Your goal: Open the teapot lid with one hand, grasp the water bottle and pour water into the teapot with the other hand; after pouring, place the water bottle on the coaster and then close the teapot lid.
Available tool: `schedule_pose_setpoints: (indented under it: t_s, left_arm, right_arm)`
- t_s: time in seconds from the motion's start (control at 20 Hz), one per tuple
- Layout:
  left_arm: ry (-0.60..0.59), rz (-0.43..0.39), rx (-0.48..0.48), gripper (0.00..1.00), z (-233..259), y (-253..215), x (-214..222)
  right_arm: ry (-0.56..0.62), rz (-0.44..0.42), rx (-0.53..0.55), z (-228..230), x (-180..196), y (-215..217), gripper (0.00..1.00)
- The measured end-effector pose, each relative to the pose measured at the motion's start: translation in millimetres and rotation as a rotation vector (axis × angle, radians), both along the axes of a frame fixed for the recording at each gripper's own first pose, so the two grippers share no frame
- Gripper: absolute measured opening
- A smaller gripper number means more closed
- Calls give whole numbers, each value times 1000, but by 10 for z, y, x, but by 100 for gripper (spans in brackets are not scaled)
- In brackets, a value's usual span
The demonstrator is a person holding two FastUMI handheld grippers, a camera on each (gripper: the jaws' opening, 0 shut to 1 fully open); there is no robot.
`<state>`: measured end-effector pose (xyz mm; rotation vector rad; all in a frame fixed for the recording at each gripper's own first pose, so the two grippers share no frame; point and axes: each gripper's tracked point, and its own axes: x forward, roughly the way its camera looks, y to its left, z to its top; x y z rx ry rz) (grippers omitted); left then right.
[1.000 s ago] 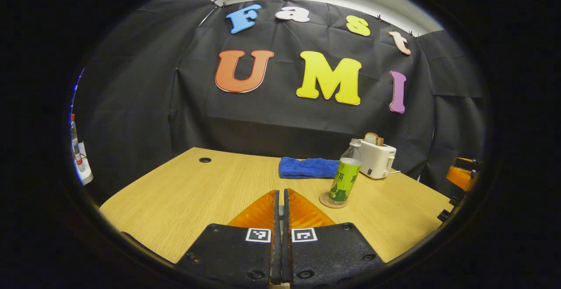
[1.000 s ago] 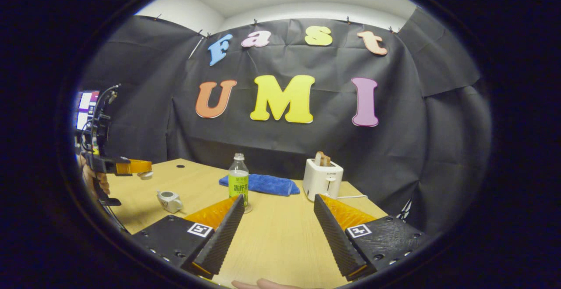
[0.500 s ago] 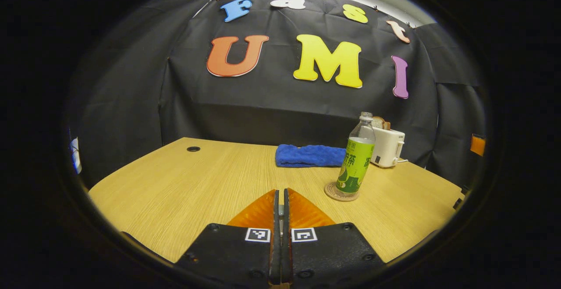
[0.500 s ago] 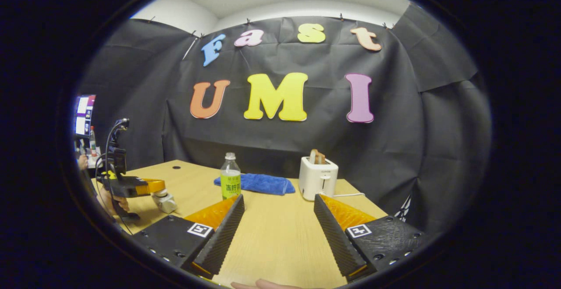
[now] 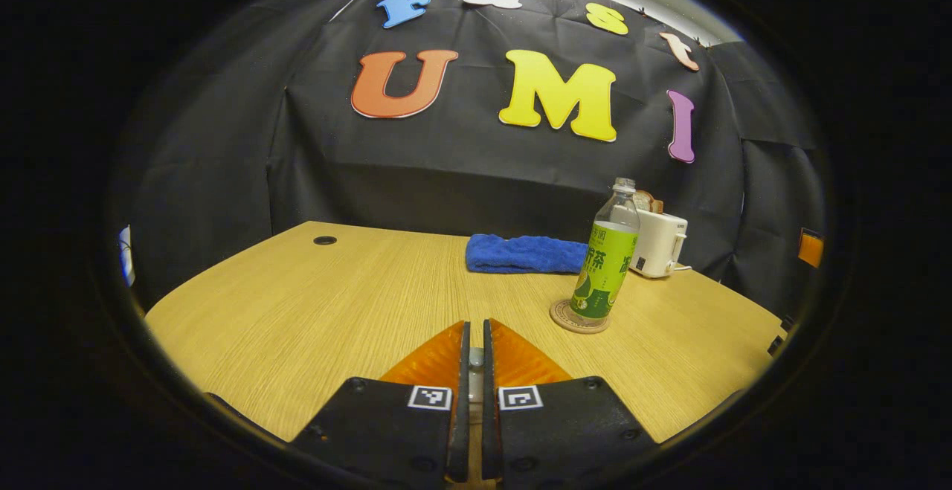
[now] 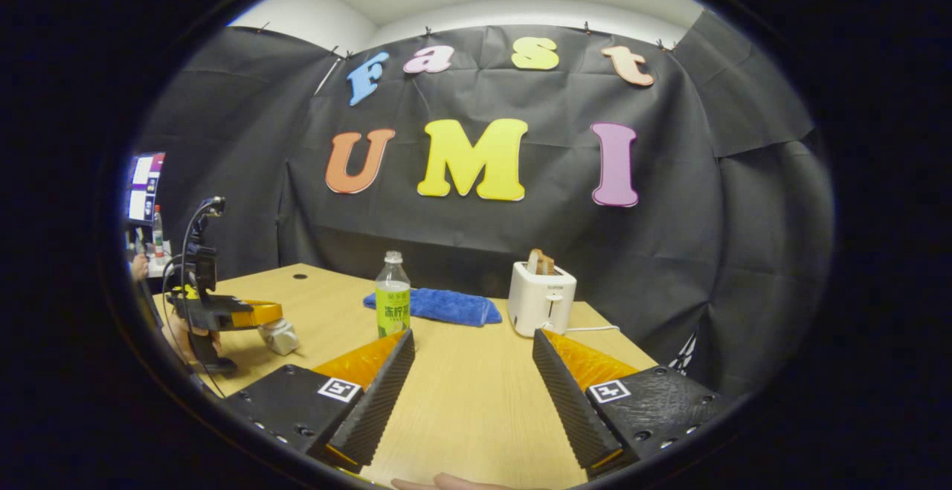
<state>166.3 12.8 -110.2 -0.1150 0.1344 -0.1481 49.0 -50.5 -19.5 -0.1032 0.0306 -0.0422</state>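
Wooden table (image 6: 476,393) has the water bottle (image 5: 606,263) upright on its coaster (image 5: 567,319), right hand-held gripper (image 6: 471,371) wide open, left hand-held gripper (image 5: 471,360) nearly closed over the teapot (image 6: 280,335).

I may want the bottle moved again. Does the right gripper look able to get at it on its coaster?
Probably yes. The right gripper is open, and the water bottle stands upright ahead with bare table between; towel and toaster sit clear of it.

Teapot (image 6: 280,336) — mostly hidden under the left gripper (image 6: 256,314); lid indistinguishable.
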Motion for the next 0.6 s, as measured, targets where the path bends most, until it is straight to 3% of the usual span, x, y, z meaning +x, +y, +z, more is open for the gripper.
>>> schedule_pose_setpoints:
  t_s: [0.1,0.25,0.45,0.5,0.6]
  left_arm:
    - [-18,5,23,21,73,32,-45]
    - [-34,11,48,27,203,23,-131]
    - [-63,77,47,41,519,44,-351]
    - [-76,72,49,57,623,-15,-441]
    - [-104,49,47,69,835,-139,-588]
  right_arm:
    - [4,-1,-4,-12,8,1,95]
    - [5,-2,-8,-13,8,10,95]
    - [-4,-1,-18,16,-2,15,97]
    - [-4,2,-22,21,-5,25,95]
    - [-3,-13,-21,22,-19,8,95]
